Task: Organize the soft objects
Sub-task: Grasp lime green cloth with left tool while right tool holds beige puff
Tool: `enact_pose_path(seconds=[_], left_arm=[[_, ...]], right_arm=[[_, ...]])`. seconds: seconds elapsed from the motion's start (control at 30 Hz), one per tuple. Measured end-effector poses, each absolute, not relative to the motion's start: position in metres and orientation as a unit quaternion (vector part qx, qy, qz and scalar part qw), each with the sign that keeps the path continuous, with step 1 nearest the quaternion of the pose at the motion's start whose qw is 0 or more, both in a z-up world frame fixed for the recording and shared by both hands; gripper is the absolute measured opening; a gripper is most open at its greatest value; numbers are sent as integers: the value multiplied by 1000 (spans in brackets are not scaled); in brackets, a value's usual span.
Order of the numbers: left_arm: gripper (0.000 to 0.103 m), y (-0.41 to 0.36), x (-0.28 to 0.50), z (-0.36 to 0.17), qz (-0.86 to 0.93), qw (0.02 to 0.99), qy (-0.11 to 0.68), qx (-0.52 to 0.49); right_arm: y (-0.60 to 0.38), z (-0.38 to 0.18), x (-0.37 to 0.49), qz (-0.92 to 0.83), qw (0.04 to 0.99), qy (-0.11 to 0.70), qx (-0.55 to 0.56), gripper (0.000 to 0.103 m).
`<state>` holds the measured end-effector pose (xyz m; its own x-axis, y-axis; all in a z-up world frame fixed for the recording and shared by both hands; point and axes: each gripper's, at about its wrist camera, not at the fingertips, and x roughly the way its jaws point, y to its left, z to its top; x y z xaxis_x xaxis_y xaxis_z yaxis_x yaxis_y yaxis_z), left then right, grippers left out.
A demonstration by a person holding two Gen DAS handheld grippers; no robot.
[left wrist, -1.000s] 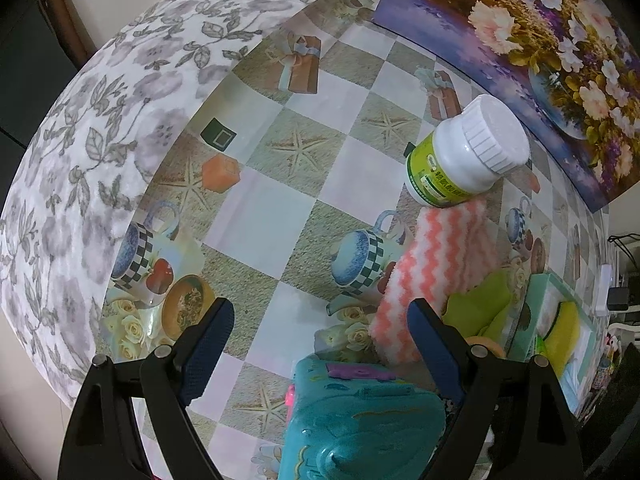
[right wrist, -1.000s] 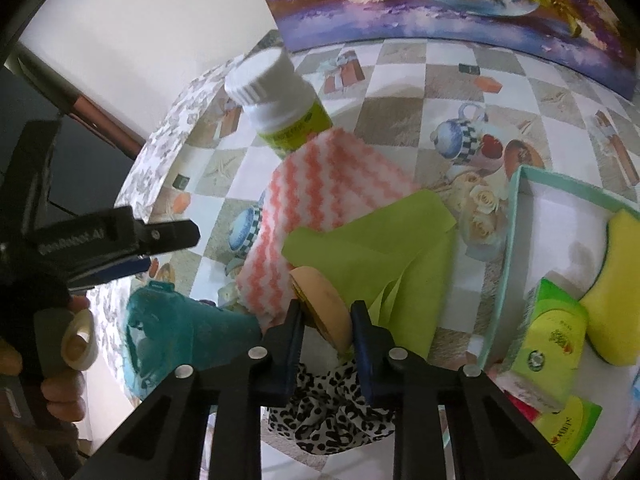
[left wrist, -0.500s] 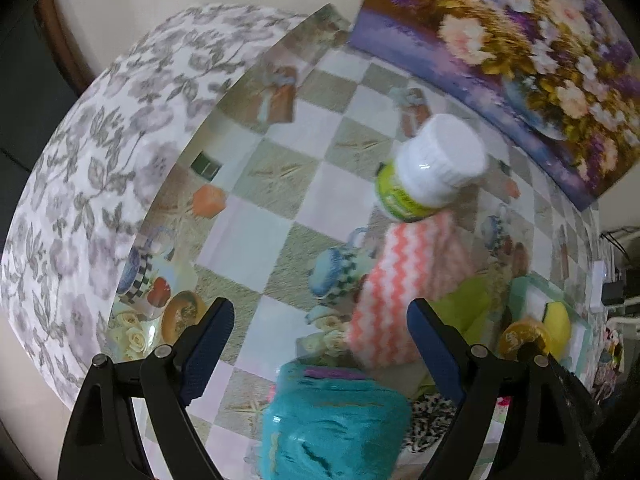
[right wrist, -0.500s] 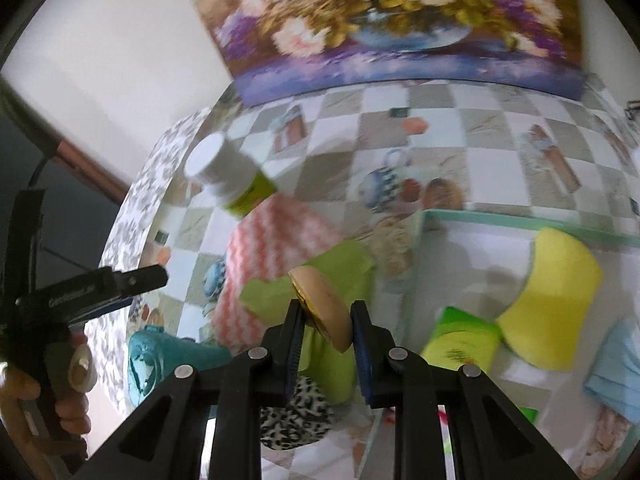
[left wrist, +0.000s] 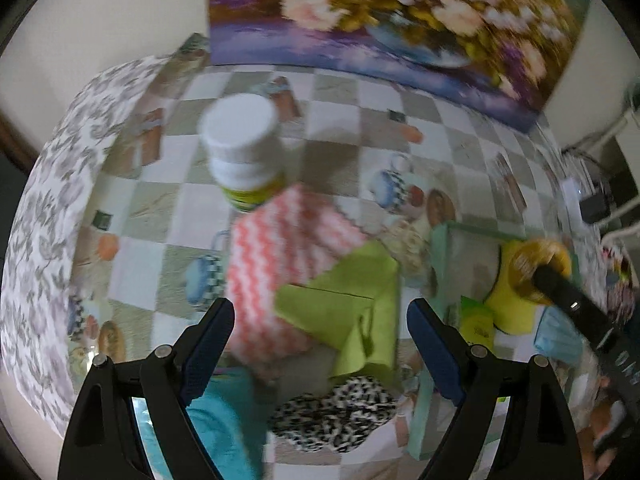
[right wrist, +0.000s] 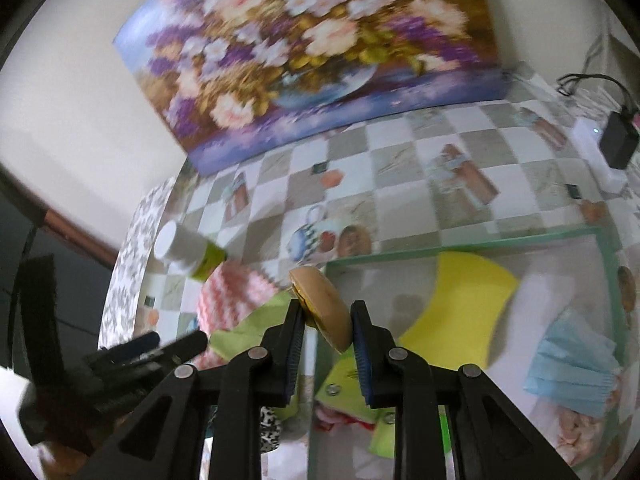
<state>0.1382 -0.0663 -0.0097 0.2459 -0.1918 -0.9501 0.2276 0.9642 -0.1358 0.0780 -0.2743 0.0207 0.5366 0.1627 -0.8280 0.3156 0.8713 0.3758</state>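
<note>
The right gripper [right wrist: 326,330] has its jaws clamped on a round tan puff [right wrist: 320,306], a flat, smooth disc with a gold rim, standing on edge and tilted between the pads. Beyond those jaws lies a pale green tray [right wrist: 460,245] holding a yellow sponge [right wrist: 464,300] and, further to their right, a blue pleated mask [right wrist: 572,364]. The left gripper [left wrist: 320,344] has its jaws spread wide with nothing in them. Between and just ahead of them on the surface [left wrist: 332,120] lie a lime-green cloth [left wrist: 360,300] overlapping a pink zigzag cloth [left wrist: 280,252]. A leopard-print fabric [left wrist: 336,416] lies nearer, low between the jaws, and a teal soft item [left wrist: 224,420] sits by the left jaw. Past the pink cloth stands a white-capped bottle [left wrist: 240,140].
</note>
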Motion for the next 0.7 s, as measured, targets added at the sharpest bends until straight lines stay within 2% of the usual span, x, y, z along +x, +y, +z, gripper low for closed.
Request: enact_pose_path(seconds=[0.37, 0.43, 0.57, 0.63, 0.7], left_arm=[[84, -113, 128, -53, -150, 760, 630, 47], [70, -118, 128, -60, -155, 756, 634, 53], [66, -127, 125, -76, -156, 745, 646, 60], [57, -131, 125, -84, -155, 741, 650, 69], [56, -136, 122, -88, -152, 745, 643, 87]], right_arm=[[-296, 19, 71, -62, 835, 475, 270, 26], [-296, 18, 71, -61, 835, 475, 270, 26], [-296, 18, 70, -61, 834, 477, 272, 26], [-296, 18, 70, -62, 834, 476, 272, 26], [-297, 17, 70, -61, 833, 477, 274, 25]])
